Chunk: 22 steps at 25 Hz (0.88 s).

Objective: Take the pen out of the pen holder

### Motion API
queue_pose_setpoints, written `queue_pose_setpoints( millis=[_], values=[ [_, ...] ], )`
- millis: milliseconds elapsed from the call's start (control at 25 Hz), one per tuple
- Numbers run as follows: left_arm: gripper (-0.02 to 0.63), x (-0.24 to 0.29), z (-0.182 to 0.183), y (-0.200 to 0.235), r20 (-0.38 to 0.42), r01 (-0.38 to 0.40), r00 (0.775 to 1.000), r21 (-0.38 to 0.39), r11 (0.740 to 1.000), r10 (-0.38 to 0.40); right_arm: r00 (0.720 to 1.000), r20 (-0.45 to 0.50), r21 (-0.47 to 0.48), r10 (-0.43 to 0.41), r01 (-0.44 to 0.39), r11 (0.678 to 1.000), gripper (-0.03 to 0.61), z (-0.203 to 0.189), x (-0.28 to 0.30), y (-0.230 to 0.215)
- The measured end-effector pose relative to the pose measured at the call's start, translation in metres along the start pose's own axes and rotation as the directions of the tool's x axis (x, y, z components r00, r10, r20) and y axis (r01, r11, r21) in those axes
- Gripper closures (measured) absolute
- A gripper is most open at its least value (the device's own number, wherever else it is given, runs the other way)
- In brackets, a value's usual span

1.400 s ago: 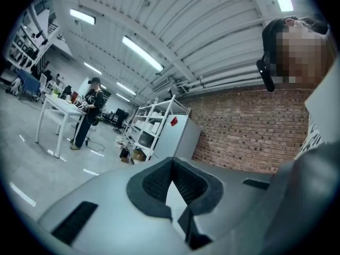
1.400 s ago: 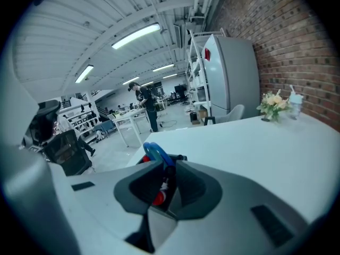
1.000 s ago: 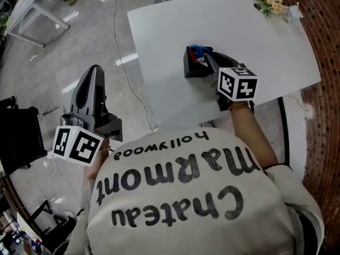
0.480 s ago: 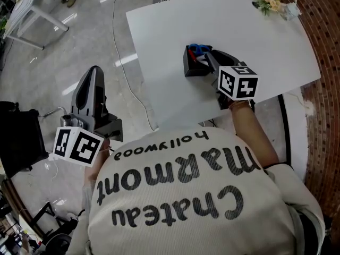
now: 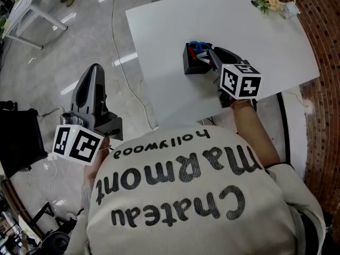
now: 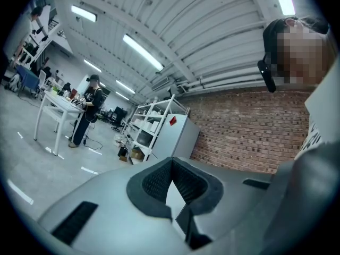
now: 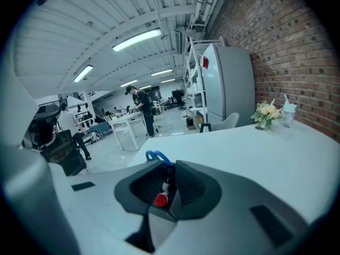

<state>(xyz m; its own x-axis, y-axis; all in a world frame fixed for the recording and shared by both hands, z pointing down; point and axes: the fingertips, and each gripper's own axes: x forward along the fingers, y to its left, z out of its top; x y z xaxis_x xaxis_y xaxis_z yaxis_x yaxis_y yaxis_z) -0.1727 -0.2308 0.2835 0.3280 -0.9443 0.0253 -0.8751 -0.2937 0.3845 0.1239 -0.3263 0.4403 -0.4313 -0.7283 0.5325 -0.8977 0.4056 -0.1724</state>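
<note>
A black pen holder [image 5: 192,65] stands on the white table [image 5: 170,25], with blue scissor handles [image 5: 199,48] sticking out of it. My right gripper [image 5: 209,56] reaches into the holder's top from the near right. In the right gripper view its jaws [image 7: 170,168] stand narrowly apart, closed on a red-capped pen [image 7: 160,199], and the blue scissor handles [image 7: 157,156] show just beyond. My left gripper [image 5: 94,73] hangs over the floor left of the table, shut and holding nothing [image 6: 171,162].
A small bunch of flowers [image 5: 270,1] and a little bottle [image 5: 289,8] sit at the table's far right corner. A cable [image 5: 118,41] runs over the floor beside the table. A brick wall [image 5: 324,36] lies to the right, and a white bench [image 5: 32,15] at far left.
My right gripper has shifted slightly right and away at the holder. The left gripper has stayed where it was.
</note>
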Motion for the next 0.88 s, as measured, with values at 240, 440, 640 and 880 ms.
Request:
queue_pose_setpoints(
  millis=[240,440,640,880],
  values=[
    [0.612,-0.003,0.002,-0.002,0.002,0.011,1.0,-0.002,1.0,-0.011,1.0,0.005,-0.006,-0.003,0.003,1.0,0.506,0.002,-0.006,0.001],
    [0.612,-0.005,0.0,-0.002,0.001,0.017,1.0,-0.007,1.0,-0.016,1.0,0.008,-0.01,-0.012,0.012,1.0,0.506,0.001,-0.01,0.002],
    [0.612,-0.007,-0.002,-0.002,0.0,0.023,1.0,-0.014,1.0,-0.023,1.0,0.011,-0.013,-0.017,0.018,1.0,0.506,0.001,-0.014,0.003],
    [0.612,-0.01,-0.003,-0.003,-0.003,0.03,1.0,-0.015,0.999,-0.03,0.999,0.024,-0.015,-0.028,0.029,0.999,0.506,0.001,-0.02,0.004]
  ],
)
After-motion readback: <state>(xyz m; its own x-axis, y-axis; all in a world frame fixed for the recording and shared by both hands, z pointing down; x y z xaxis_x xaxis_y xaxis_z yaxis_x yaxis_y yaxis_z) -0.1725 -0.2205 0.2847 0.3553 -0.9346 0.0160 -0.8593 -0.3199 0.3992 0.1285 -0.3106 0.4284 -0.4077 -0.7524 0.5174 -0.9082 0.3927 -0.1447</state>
